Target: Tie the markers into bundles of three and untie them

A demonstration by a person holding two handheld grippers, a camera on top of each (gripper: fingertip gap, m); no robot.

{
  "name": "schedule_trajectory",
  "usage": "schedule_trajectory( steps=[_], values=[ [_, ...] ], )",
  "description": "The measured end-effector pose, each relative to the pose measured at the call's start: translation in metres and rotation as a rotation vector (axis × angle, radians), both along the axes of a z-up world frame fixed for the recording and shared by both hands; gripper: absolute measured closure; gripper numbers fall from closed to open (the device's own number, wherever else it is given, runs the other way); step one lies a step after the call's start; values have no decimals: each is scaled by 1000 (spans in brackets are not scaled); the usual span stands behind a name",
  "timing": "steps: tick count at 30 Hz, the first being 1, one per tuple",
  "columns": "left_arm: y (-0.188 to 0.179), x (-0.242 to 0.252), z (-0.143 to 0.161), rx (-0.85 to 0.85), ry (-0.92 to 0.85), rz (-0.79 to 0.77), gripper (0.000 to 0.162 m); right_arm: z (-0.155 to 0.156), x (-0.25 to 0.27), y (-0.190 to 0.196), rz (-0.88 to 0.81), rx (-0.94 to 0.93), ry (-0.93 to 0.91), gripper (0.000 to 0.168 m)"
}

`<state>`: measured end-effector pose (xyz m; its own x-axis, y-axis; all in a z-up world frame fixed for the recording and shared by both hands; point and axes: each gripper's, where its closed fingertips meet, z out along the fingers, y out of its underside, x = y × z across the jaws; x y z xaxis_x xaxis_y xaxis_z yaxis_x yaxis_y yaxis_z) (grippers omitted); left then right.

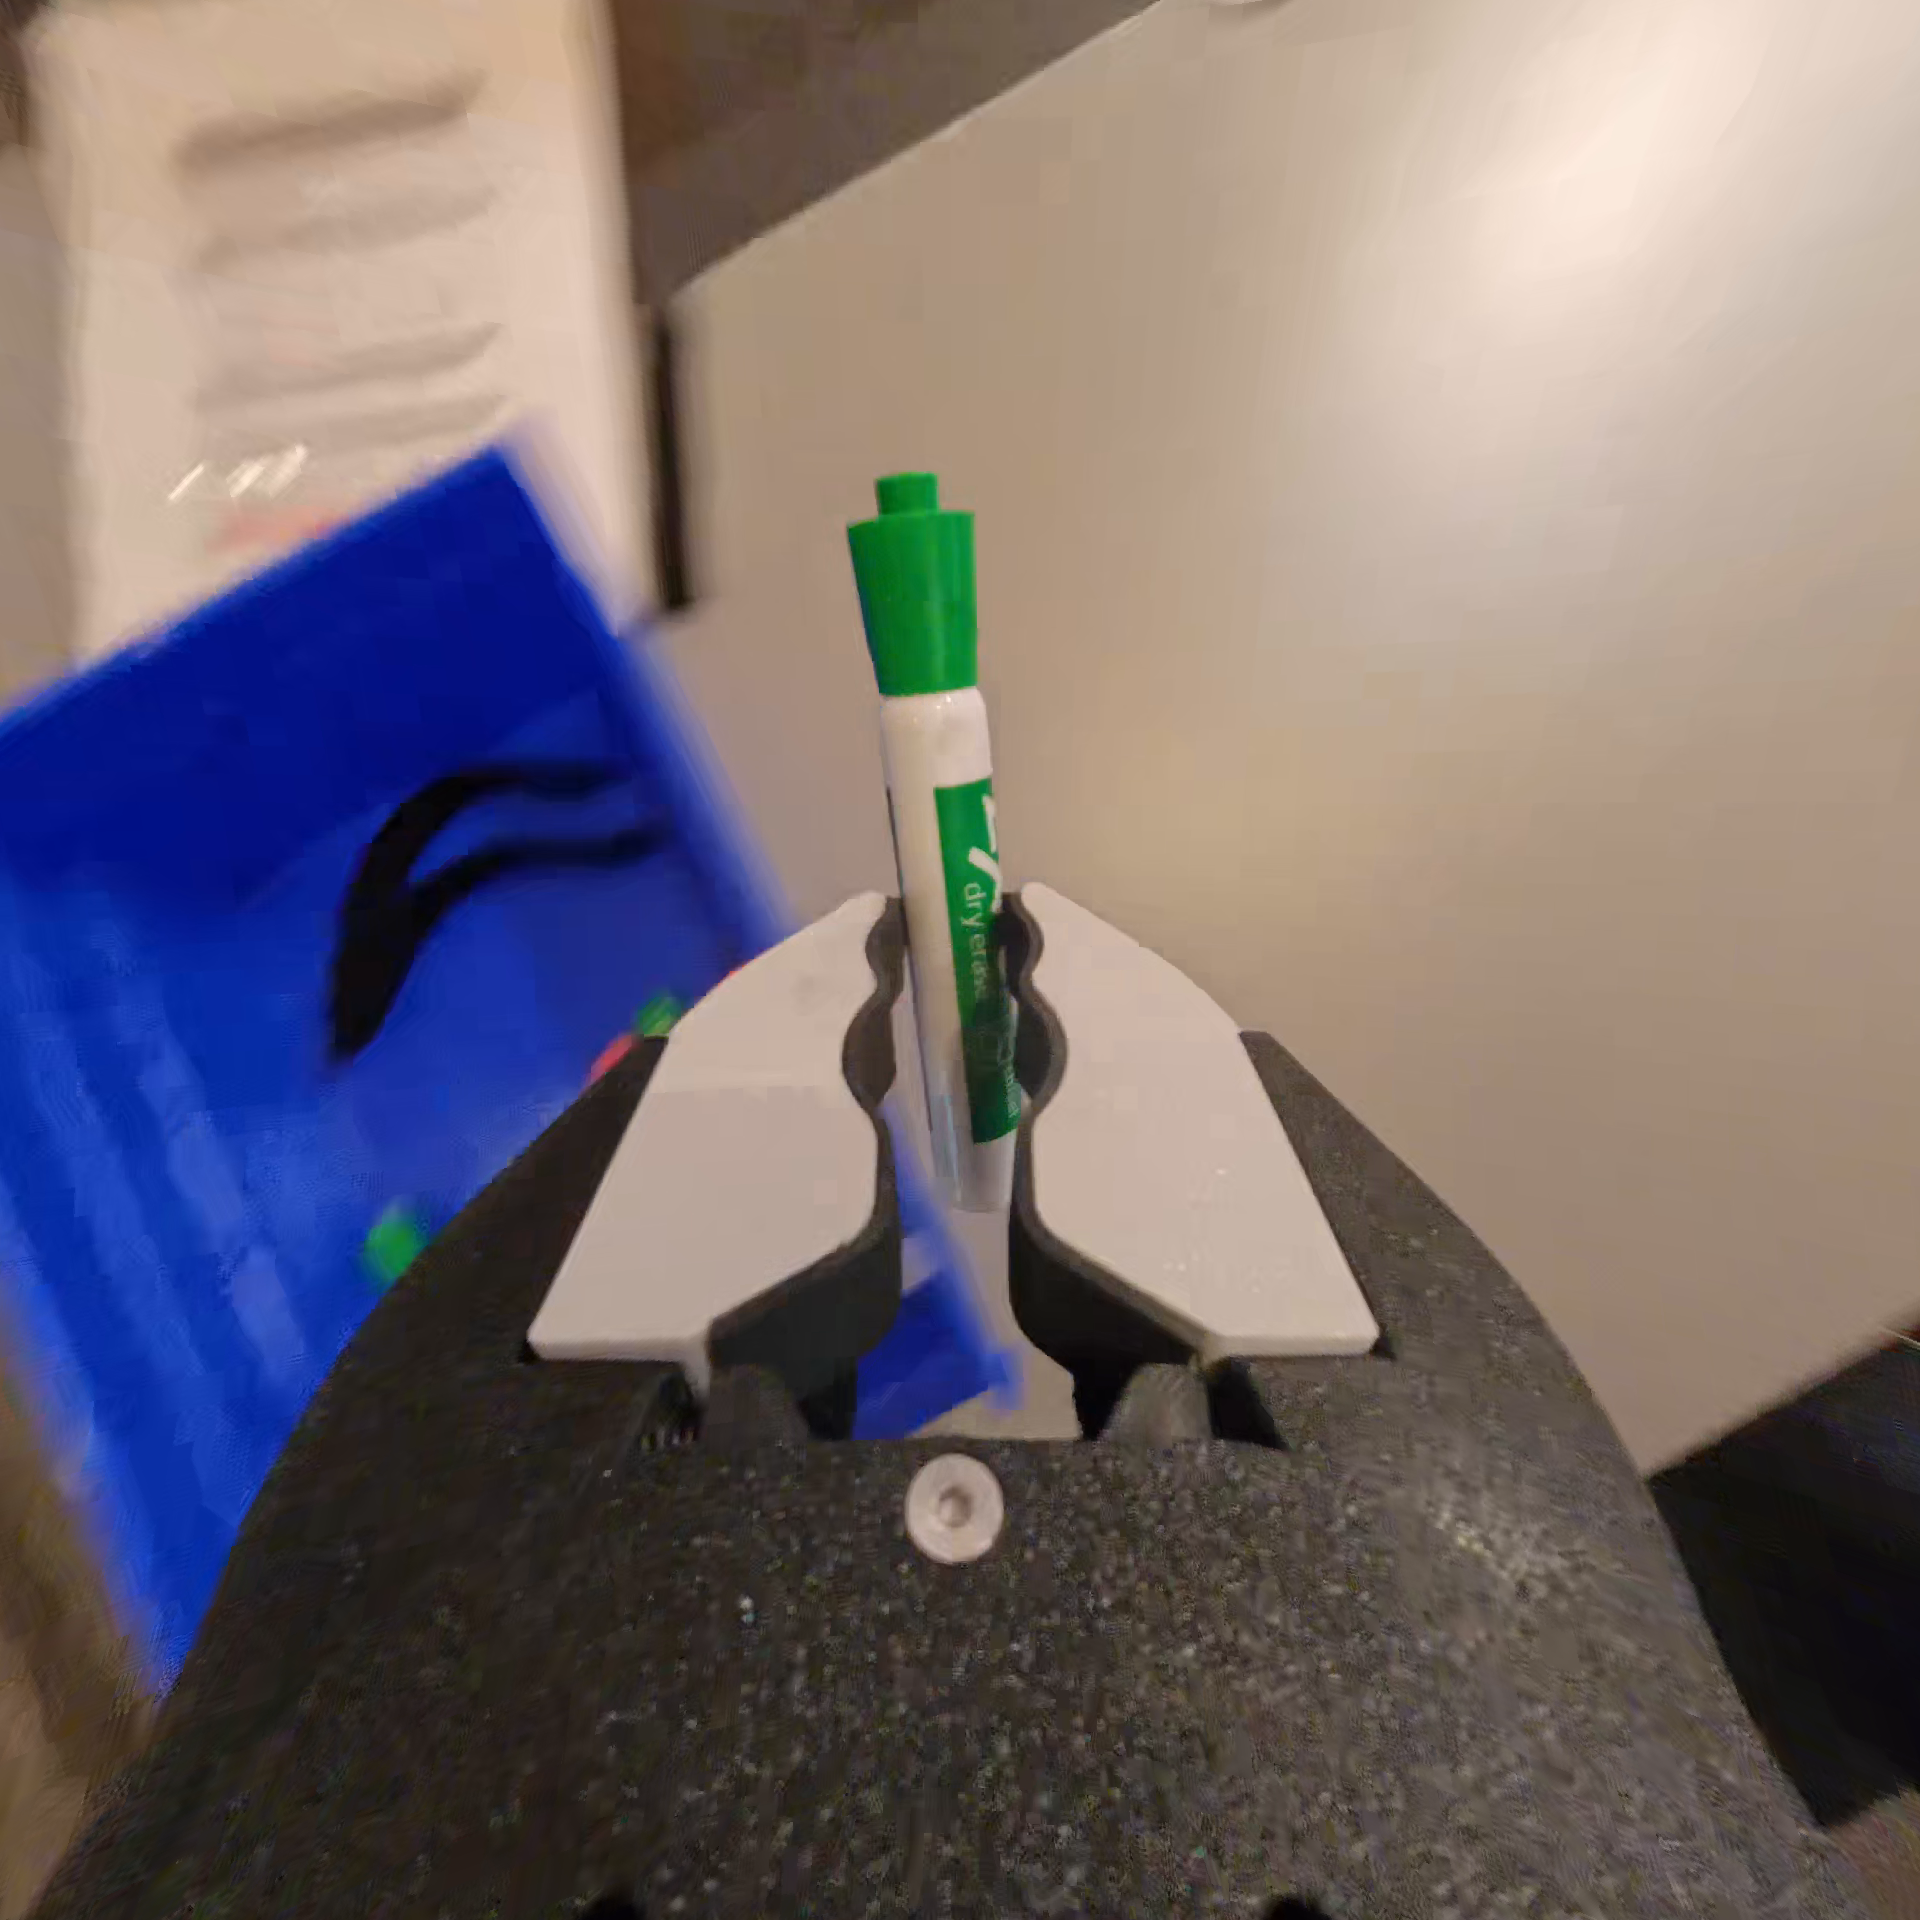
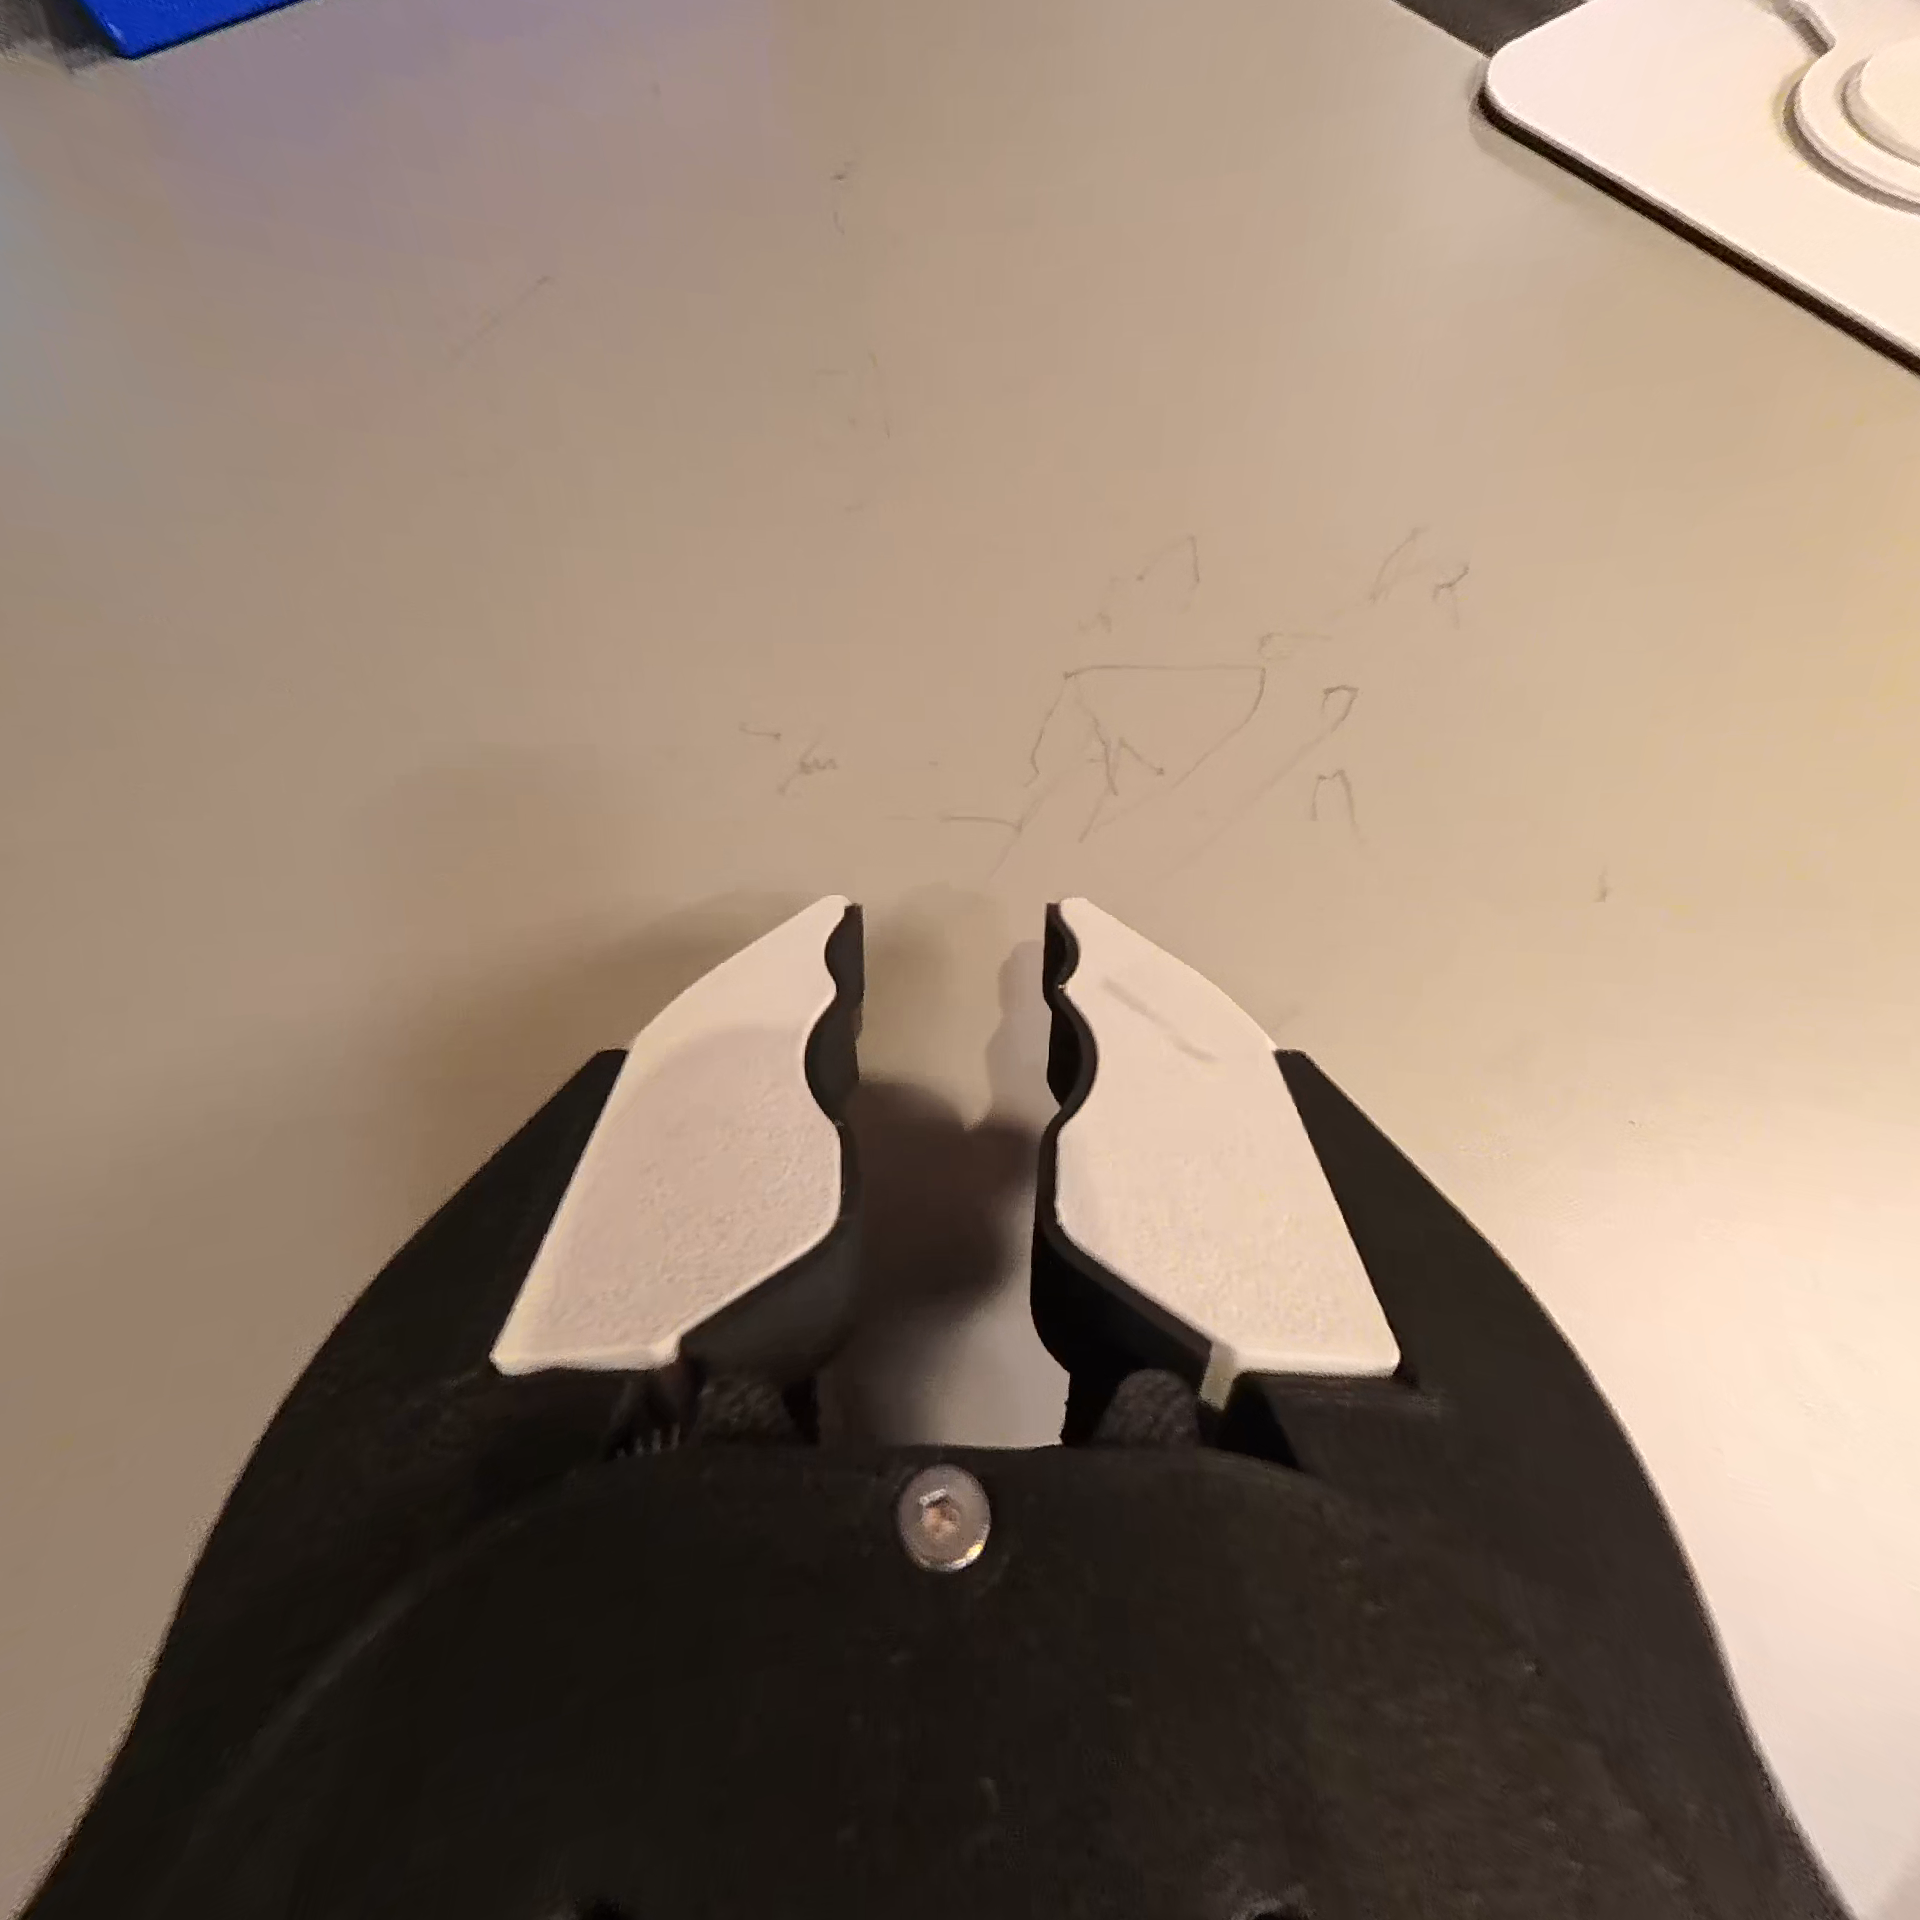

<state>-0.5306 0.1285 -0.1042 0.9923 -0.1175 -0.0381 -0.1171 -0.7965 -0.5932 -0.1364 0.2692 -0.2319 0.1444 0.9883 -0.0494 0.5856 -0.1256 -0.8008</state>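
Blue plastic bin [image 1: 312, 935] fills the left of the left wrist view, heavily motion-blurred; a dark curved handle slot shows in its wall, and small green and red blobs sit low inside it, too smeared to identify. Pale tabletop [image 1: 1351, 623] runs to the right and far side, with a blurred white unit beyond the bin at far left. Nothing sits between the camera and the held item.

Left gripper [image 1: 954, 914] is pinched on the green marker [image 1: 940, 831], its white-faced fingers pressed against the barrel from both sides. Marker stands roughly upright in the frame, cap end far from the gripper body, lower barrel down in the notched gap between the fingers. A second green cap edge and a thin dark sliver show just behind the front marker, so more than one marker may be stacked there; count cannot be told. Bottom end of the barrel is partly covered by the finger pads.

Right gripper [image 2: 954, 925] hangs low over a beige table [image 2: 520, 520], fingers spread with a clear gap, holding nothing. Faint pencil-like scribbles [image 2: 1174, 727] mark the table just beyond the fingertips. A white flat object [image 2: 1662, 135] with a raised round part is cut off at far right; a blue corner [image 2: 156, 26] is cut off at far left.
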Motion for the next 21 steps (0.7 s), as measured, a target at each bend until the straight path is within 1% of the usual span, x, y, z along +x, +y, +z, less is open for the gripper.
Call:
schedule_trajectory(
  steps=[1,2,4,6,8,11,13,17,18,21],
  values=[
    [17,44,6,15,-35,-113,144,0,0,0,2,-1,1,135],
    [31,89,7,13,-65,-235,144,0,0,0,3,-1,4,135],
    [54,173,-7,-6,-112,-447,144,2,1,1,-1,-3,17,135],
    [64,249,-33,-48,-191,-631,144,5,2,1,-8,1,39,135],
    [68,297,-70,-144,-209,-721,144,8,4,2,-15,3,62,134],
    [74,327,-117,-237,-116,-788,143,11,8,2,-22,-15,87,132],
    [76,331,-134,-273,-44,-813,143,12,10,1,-21,-20,95,131],
    [78,327,-156,-304,108,-829,143,10,9,-2,-1,-12,79,130],
    [80,329,-157,-276,126,-835,142,10,9,-3,3,-9,75,129],
    [80,333,-157,-269,113,-835,137,10,9,-4,7,-7,74,129]
  ],
)
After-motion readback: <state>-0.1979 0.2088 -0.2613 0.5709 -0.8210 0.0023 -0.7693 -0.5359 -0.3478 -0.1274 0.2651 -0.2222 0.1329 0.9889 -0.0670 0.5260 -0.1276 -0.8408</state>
